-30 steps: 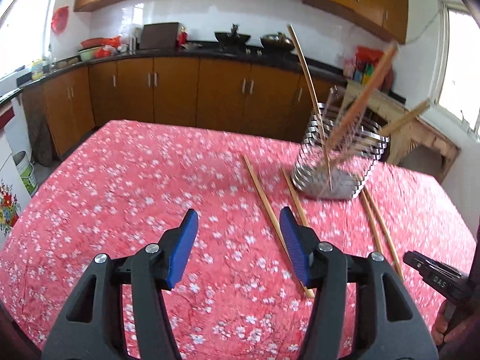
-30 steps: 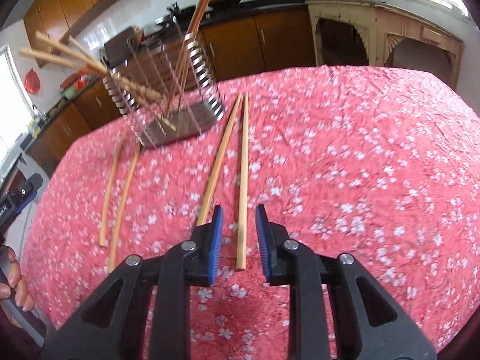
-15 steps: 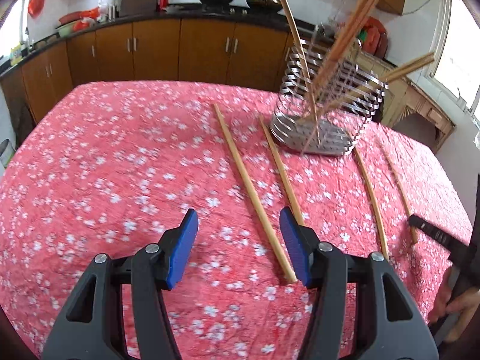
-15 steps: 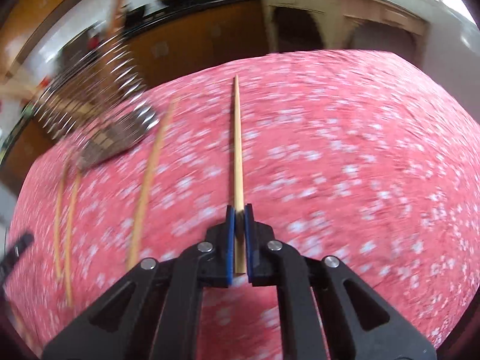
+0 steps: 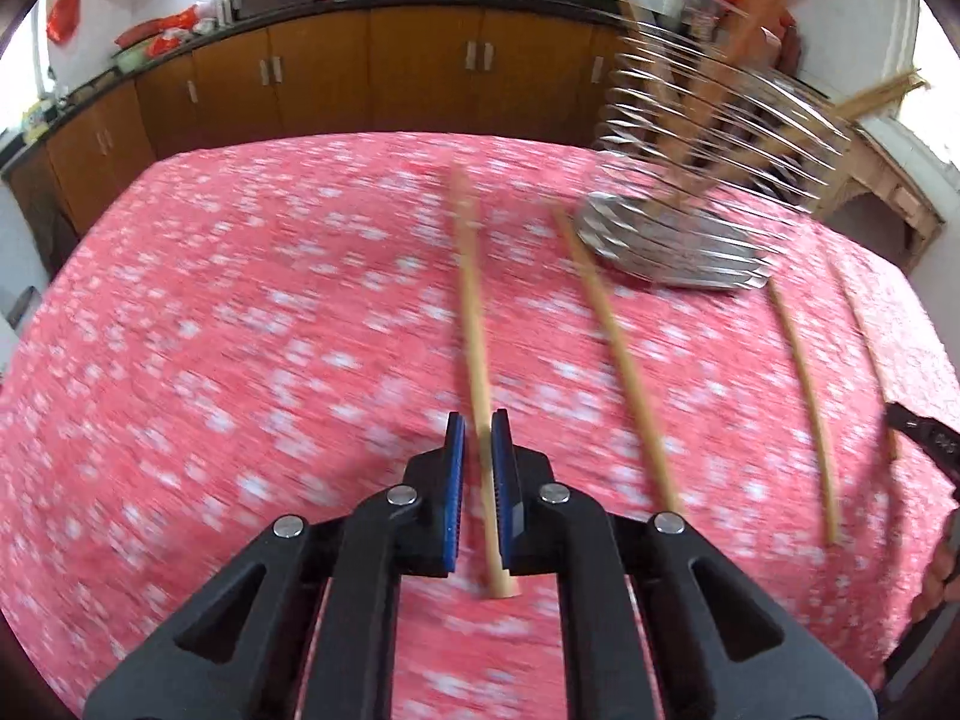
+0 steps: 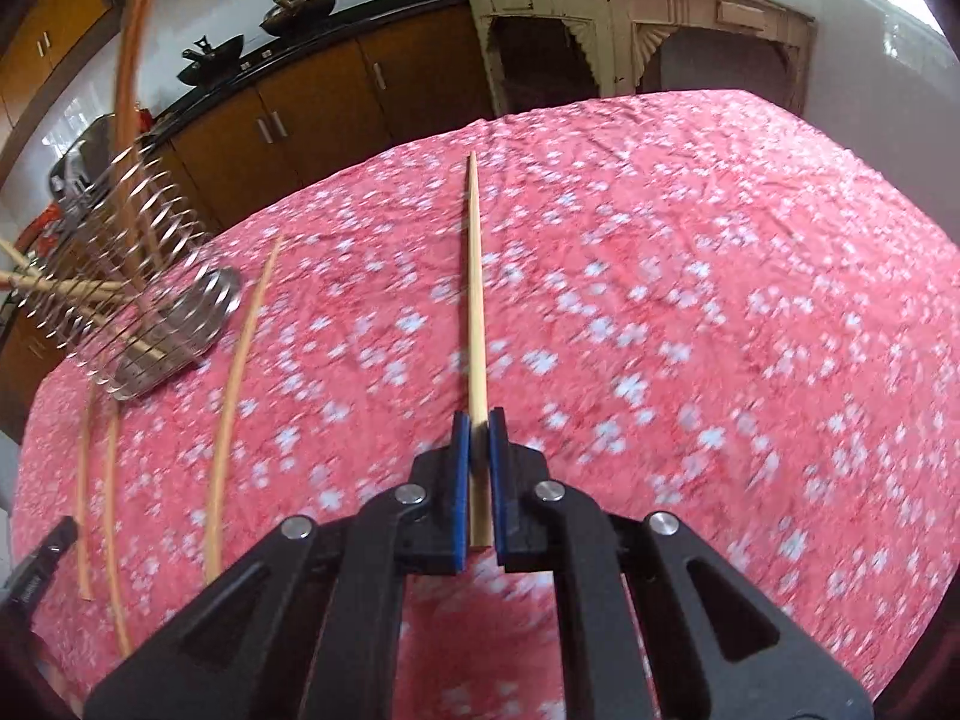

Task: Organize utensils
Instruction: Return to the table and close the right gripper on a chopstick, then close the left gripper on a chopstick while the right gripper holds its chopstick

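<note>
My left gripper has its blue pads close around the near end of a wooden chopstick that lies on the red floral tablecloth; a narrow gap shows on each side. My right gripper is shut on another chopstick, which points straight ahead. A wire utensil holder with several chopsticks in it stands at the far right; it also shows in the right wrist view. Loose chopsticks lie on the cloth, and others show in the right wrist view.
Brown kitchen cabinets with a dark counter run behind the table. A pale wooden cabinet stands beyond the table's far edge. The right gripper's tip shows at the right edge of the left wrist view.
My left gripper moved over a chopstick's end and narrowed around it. My right gripper closed on its chopstick half a second ago and still holds it, the view having swung a little.
</note>
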Tool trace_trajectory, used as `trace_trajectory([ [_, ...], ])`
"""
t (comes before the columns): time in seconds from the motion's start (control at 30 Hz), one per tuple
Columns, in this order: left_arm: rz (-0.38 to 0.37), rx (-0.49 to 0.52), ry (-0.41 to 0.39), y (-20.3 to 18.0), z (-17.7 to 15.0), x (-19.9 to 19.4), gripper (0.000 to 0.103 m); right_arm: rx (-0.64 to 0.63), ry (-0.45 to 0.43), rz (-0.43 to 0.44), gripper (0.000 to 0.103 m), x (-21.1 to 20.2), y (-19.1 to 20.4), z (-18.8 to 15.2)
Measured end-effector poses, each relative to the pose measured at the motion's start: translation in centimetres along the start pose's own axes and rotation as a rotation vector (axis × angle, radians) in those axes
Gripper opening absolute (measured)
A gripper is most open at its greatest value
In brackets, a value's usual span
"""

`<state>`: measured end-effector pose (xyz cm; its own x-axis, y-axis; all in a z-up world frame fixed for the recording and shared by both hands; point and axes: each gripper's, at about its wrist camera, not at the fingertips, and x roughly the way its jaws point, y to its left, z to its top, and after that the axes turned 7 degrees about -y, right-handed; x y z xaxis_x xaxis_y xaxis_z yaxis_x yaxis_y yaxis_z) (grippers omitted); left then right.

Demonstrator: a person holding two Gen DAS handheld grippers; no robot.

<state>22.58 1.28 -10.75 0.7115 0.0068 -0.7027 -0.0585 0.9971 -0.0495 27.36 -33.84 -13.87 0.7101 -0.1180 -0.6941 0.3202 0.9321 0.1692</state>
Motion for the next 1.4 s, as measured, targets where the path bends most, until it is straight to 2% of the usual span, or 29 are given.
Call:
trace_trajectory([
  [0.07, 0.019, 0.017, 0.011, 1.7, 0.4, 0.4, 0.009, -0.01, -0.009, -0.031, 0.008, 0.3, -0.5, 0.5],
  [0.23, -0.005, 0.043, -0.011, 4.2, 0.2, 0.4, 0.01, -0.02, -0.034, -0.077, 0.008, 0.8, -1.4, 0.8],
  [0.5, -0.003, 0.049, -0.013, 3.9, 0.0, 1.1, 0.012, -0.013, -0.033, -0.07, 0.008, 1.0, -1.7, 1.0],
  [0.6, -0.013, 0.054, -0.013, 3.8, 0.0, 1.0, 0.018, -0.014, -0.033, -0.071, 0.008, 1.0, -1.7, 0.9],
  [0.63, -0.01, 0.059, -0.013, 3.8, 0.0, 0.8, 0.028, -0.012, -0.033, -0.069, 0.008, 1.0, -1.8, 0.9],
  [0.67, 0.016, 0.07, -0.01, 3.5, -0.1, 0.9, 0.055, -0.009, -0.033, -0.067, 0.008, 1.0, -1.8, 0.9],
  [0.7, 0.04, 0.072, -0.002, 3.6, 0.0, 1.1, 0.067, -0.005, -0.034, -0.063, 0.008, 1.0, -1.9, 0.9],
  [0.73, 0.059, 0.065, 0.013, 3.7, 0.0, 1.5, 0.073, -0.002, -0.034, -0.06, 0.008, 0.9, -2.0, 0.9],
  [0.9, 0.04, 0.034, 0.007, 4.3, 0.1, 1.5, 0.072, -0.006, -0.034, -0.067, 0.008, 1.0, -1.9, 0.9],
  [1.03, 0.028, 0.043, 0.006, 4.3, 0.1, 1.4, 0.073, -0.013, -0.033, -0.071, 0.008, 0.9, -1.8, 0.9],
  [1.13, 0.017, 0.086, 0.006, 3.9, -0.4, 0.9, 0.072, -0.051, -0.03, -0.085, 0.008, 0.7, -1.3, 0.7],
  [1.33, -0.026, 0.127, -0.002, 4.1, -1.4, -0.5, 0.044, -0.065, -0.029, -0.072, 0.008, -0.1, -1.4, -0.1],
  [1.4, -0.041, 0.122, -0.005, 4.5, -1.5, -0.8, 0.038, -0.068, -0.028, -0.069, 0.008, -0.2, -1.5, -0.3],
])
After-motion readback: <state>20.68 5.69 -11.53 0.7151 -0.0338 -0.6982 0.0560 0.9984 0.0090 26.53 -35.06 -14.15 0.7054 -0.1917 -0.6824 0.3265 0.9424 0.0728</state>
